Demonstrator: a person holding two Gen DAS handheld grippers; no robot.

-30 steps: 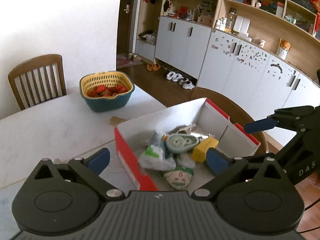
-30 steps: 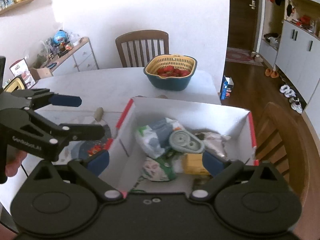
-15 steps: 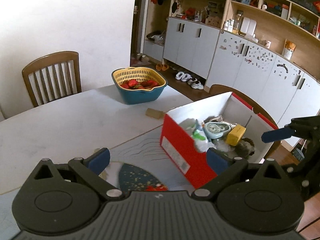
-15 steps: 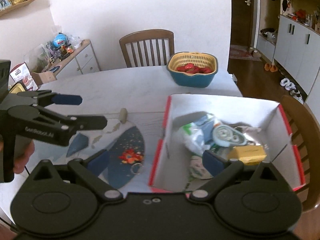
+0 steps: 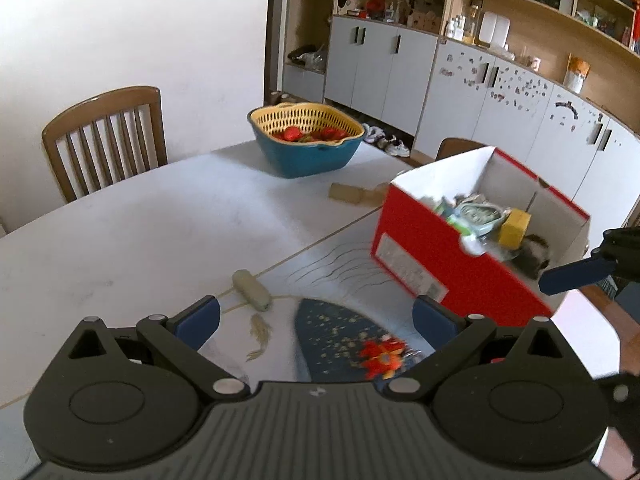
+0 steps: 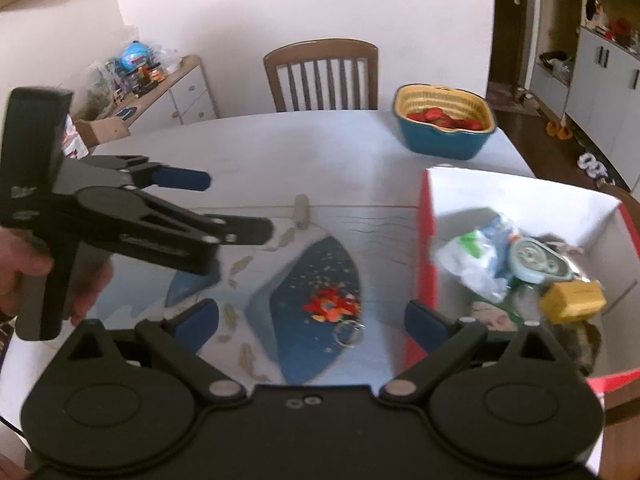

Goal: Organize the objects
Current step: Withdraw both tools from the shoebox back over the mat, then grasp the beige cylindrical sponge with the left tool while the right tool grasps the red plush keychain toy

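Left gripper: jaws stood wide apart and held nothing, hovering over the patterned mat on the table.
Right gripper: jaws likewise apart and empty, aimed down at the same mat, just beside the box.
Red keychain: lay flat on the dark blue patch of the mat, its metal ring trailing toward the camera; it sat between the right gripper's fingertips in that view.
Beige stick: a small capsule-shaped piece lay at the mat's far edge, apart from the keychain.
Red box: open-topped, on the table beside the mat, already holding packets, a grey-green tape dispenser and a yellow block.
Basket: yellow-rimmed blue bowl of strawberries, well apart at the far end.
Handling, keychain: probably light, small and low-lying; the ring would likely slip, so the red body looked the better place to pinch, from its sides.
Handling, stick: seemingly rigid and rounded; it might roll, so a grip across its middle seemed wisest.
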